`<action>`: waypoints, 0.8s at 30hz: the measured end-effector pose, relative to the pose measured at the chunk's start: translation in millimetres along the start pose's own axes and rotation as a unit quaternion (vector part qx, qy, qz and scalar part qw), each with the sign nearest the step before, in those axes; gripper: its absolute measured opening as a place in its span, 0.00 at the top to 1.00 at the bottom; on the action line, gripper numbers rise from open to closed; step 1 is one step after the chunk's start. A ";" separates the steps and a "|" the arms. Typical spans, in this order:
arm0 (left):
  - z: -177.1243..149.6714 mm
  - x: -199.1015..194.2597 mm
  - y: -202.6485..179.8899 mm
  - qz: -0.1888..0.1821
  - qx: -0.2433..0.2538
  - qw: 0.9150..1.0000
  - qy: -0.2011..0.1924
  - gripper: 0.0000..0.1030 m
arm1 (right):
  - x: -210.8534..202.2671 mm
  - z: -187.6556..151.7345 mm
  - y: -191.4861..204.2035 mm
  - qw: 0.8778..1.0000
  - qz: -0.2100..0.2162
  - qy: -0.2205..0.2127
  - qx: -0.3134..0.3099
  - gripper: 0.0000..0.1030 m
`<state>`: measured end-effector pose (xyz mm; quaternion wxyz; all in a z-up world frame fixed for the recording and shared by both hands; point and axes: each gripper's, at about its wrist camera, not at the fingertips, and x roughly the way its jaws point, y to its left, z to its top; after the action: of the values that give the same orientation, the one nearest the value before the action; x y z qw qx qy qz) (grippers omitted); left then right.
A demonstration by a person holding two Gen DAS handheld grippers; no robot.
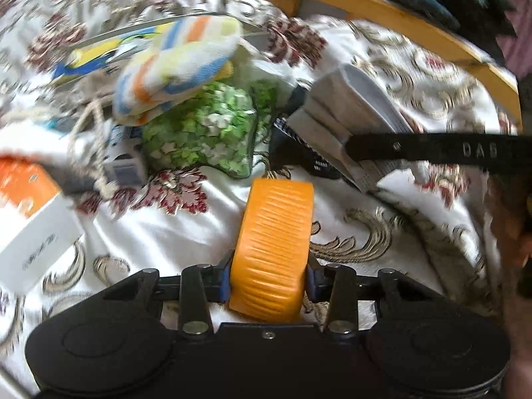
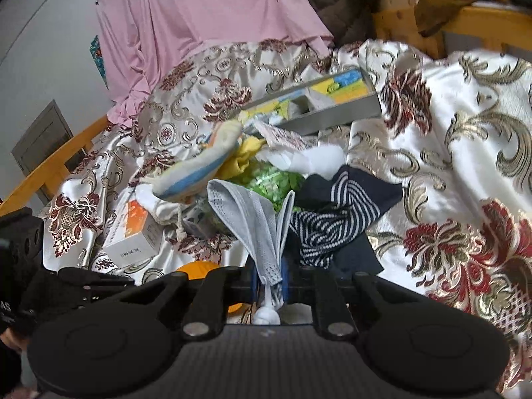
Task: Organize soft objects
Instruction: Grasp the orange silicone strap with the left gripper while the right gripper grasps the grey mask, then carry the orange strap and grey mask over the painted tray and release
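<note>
We clamp an orange ridged sponge block [image 1: 272, 249] in left gripper [image 1: 269, 286], right gripper [image 2: 269, 286] pinched on grey mesh sock [image 2: 256, 222], both above floral bedspread [image 2: 449, 133], pile w/ striped sock [image 2: 335, 212] nearby

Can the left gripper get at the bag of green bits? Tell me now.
Probably not as things stand: the left gripper is shut on an orange ribbed block, and a striped soft toy lies over the green bag.

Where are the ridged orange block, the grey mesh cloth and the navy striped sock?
ridged orange block [image 1: 272, 249], left wrist view, middle of its ribbed face.
grey mesh cloth [image 2: 256, 219], right wrist view, hanging middle.
navy striped sock [image 2: 335, 212], right wrist view, striped middle.
</note>
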<state>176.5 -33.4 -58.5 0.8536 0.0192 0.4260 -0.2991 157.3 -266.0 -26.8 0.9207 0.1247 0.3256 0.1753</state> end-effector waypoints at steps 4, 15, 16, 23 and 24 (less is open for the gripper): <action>-1.0 -18.2 3.4 -0.008 -0.050 0.998 -0.027 0.59 | -11.0 0.4 2.7 1.000 0.003 -0.017 -0.005 0.86; -9.9 -52.3 -24.7 0.024 -0.037 0.997 -0.066 0.59 | -39.6 1.7 13.3 0.998 0.008 -0.063 -0.028 0.86; -9.6 -54.9 -26.6 0.026 -0.036 0.997 -0.067 0.59 | -42.6 2.0 14.4 0.997 0.010 -0.068 -0.029 0.86; 3.1 -68.5 -36.8 0.041 -0.020 0.997 -0.064 0.59 | -60.5 7.1 20.3 0.994 0.021 -0.103 -0.040 0.86; 4.5 -70.2 -38.1 0.042 -0.016 0.997 -0.063 0.59 | -62.6 7.6 20.9 0.993 0.021 -0.107 -0.042 0.86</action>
<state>127.5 -31.2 4.7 0.8907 0.0044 0.3753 -0.2564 111.6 -273.3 20.9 0.9507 0.1111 0.2147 0.1940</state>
